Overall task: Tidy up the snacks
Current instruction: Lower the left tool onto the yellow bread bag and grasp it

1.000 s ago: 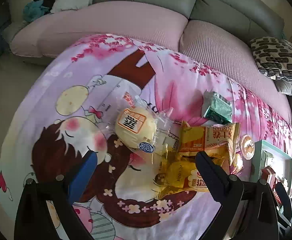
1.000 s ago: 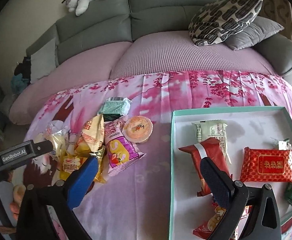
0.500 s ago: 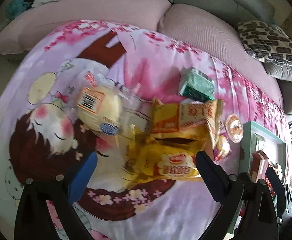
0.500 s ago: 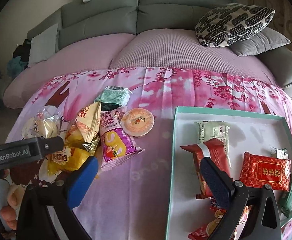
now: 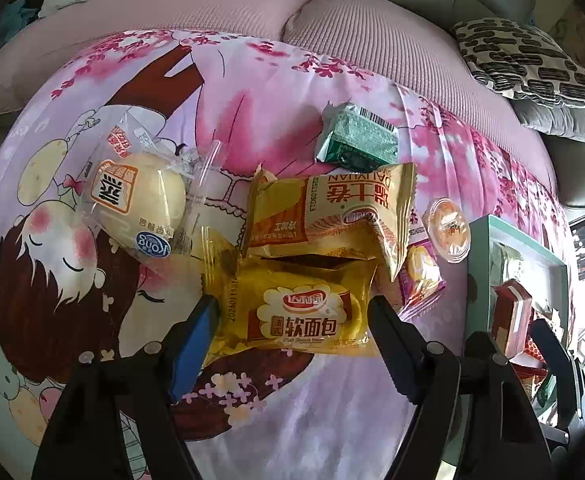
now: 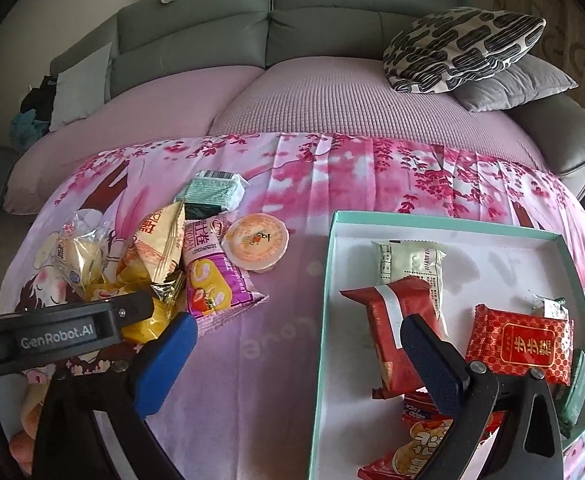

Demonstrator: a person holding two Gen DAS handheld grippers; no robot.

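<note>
While the left gripper (image 5: 290,316) is closing in, its jaws are bracketing the yellow soft-bread packet (image 5: 296,312), which is lying on the cartoon-print cloth (image 5: 260,80) at the near edge of the snack pile, just below the gold roll-cake bag (image 5: 332,212). The blue pad (image 5: 194,340) is touching the wrapper's left end and the black finger (image 5: 392,344) is meeting its right end, though I cannot tell whether they are squeezing firmly yet.

That packet is looking light, puffed with air and soft inside, wrapped in glossy film that is likely slippery. I would say a gentle pinch across the filled middle is suiting it better than the thin crimped seams, which could slide out or tear; too hard a squeeze is risking a crushed loaf.

The right gripper (image 6: 298,360) is hanging spread and empty over the edge of the teal tray (image 6: 444,224), where red packets (image 6: 520,344) are already sitting.
</note>
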